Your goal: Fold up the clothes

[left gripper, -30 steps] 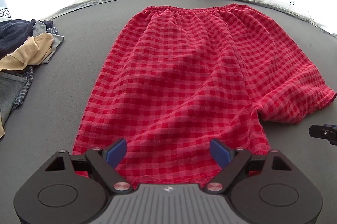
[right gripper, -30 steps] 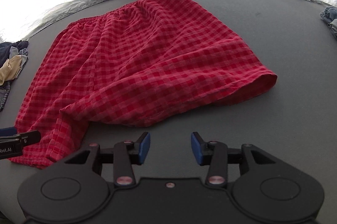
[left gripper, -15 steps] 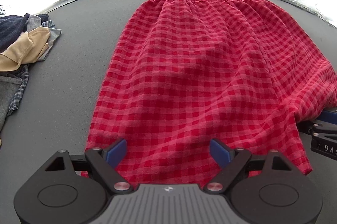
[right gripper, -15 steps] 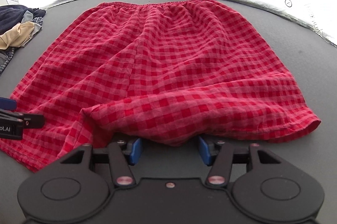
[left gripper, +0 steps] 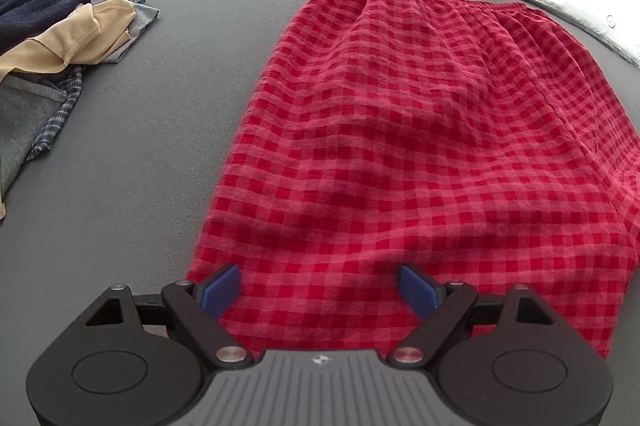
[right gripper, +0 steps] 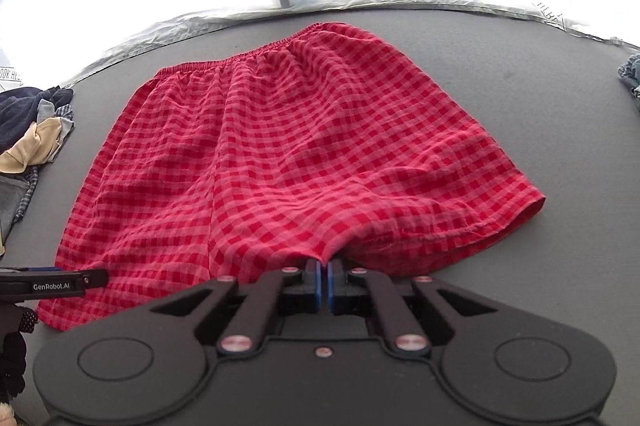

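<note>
Red checked shorts (left gripper: 420, 154) lie mid-table, left gripper (left gripper: 320, 286) gaping over their near hem beside a clothes pile (left gripper: 60, 38) at the left edge, while the right gripper (right gripper: 323, 276), just clamped on the hem, risks dragging the cloth askew.

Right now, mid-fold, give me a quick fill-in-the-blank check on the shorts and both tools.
1. The right tool is shut on the ____ edge of the red checked shorts.
2. The left tool is ____, with the shorts' fabric lying between its blue pads.
3. The shorts' elastic waistband lies at the ____ end from both tools.
4. The pile of other clothes sits to the ____ of the shorts.

Missing words: hem; open; far; left
</note>
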